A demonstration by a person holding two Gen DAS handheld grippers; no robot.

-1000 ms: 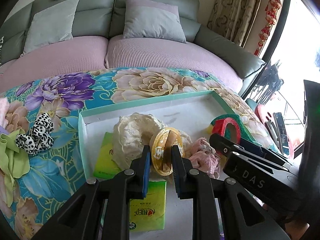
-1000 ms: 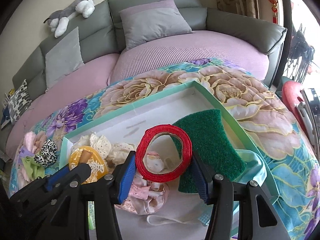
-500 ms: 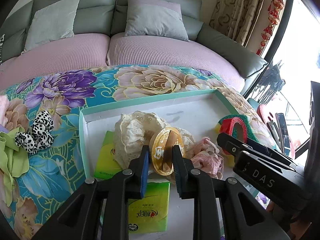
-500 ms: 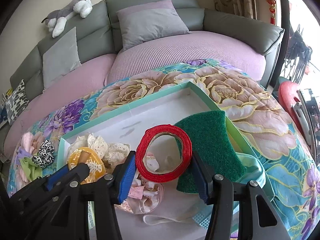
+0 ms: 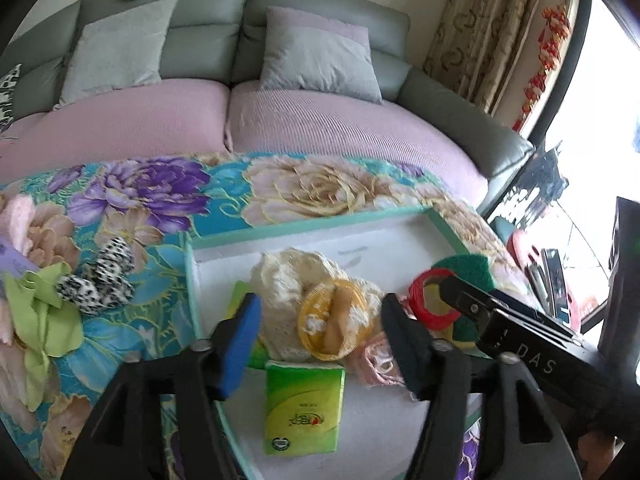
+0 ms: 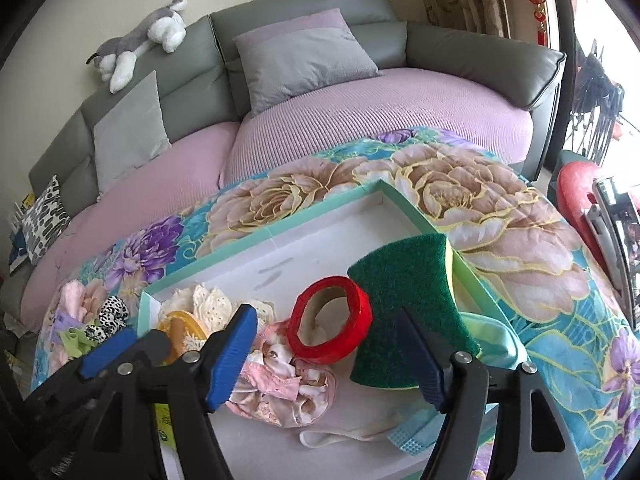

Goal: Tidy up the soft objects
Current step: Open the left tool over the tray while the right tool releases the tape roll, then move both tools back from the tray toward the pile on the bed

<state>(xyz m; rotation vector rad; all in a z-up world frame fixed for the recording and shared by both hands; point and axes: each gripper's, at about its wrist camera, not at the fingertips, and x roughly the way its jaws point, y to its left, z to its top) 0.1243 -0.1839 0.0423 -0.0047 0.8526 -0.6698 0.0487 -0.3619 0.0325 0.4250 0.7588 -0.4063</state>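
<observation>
A shallow white tray with a teal rim (image 5: 308, 225) (image 6: 280, 229) lies on the floral cloth. In it are cream lace (image 5: 288, 276), a yellow ring (image 5: 332, 326) (image 6: 180, 330), a red tape roll (image 6: 330, 332) (image 5: 430, 306), a pink scrunchie (image 6: 280, 384), a green scouring sponge (image 6: 404, 304) and a green tissue pack (image 5: 304, 406). My left gripper (image 5: 320, 342) is open, its jaws on either side of the yellow ring, clear of it. My right gripper (image 6: 328, 360) is open, with the red roll lying free between its jaws.
On the cloth left of the tray lie a black-and-white spotted scrunchie (image 5: 100, 280), a lime green cloth (image 5: 40, 312) and a pink item (image 5: 18, 220). A sofa with grey cushions (image 6: 304, 56) is behind. A light blue strap (image 6: 412, 436) lies at the tray's near edge.
Both grippers opened. The left let go of the yellow ring, which now rests on the lace. The right let go of the red roll, which now lies tilted on the pink scrunchie.
</observation>
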